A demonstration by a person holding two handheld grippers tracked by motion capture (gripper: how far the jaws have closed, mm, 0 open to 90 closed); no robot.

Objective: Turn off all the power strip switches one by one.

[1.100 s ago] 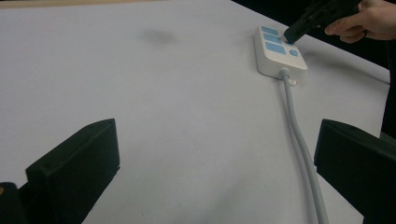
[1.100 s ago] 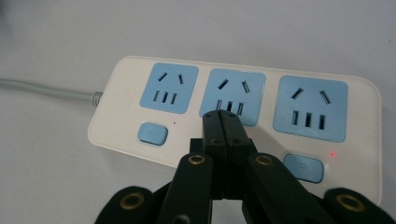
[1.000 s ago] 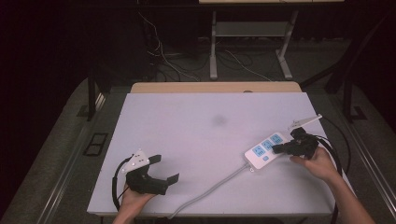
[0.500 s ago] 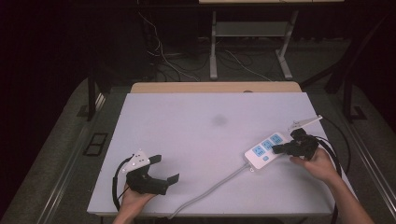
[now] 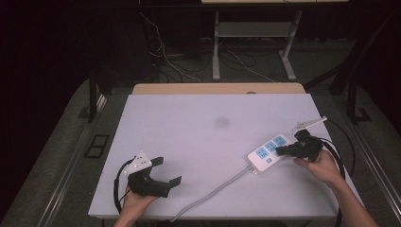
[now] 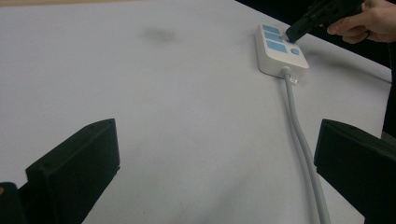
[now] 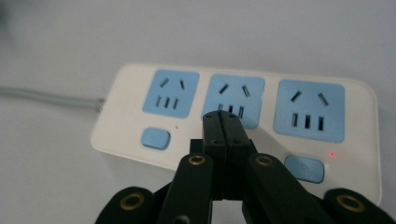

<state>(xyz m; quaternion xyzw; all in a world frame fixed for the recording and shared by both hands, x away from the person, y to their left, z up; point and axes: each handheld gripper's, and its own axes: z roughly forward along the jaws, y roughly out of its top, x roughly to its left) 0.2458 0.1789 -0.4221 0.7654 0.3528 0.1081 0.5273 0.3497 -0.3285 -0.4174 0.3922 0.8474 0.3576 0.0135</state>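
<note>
At right of the high view, white power strip [image 5: 268,151] lies on the pale bench [image 5: 208,137], long axis slanting lower-left to upper-right, grey cable [image 5: 213,193] trailing toward the lower edge. Right tool [image 5: 283,150] clenched, empty, tip over the middle socket, possibly touching. Left tool [image 5: 166,171] released at lower left, well apart. Dark room, floor cables [image 5: 175,59] beyond. Bench middle bare.

The right gripper [image 5: 283,151] has its jaws pressed together, tips over the white three-socket power strip [image 5: 268,151], gripped from behind by the right hand [image 5: 322,166]. The left gripper [image 5: 165,171], jaws spread wide, rests well apart from that strip.
</note>
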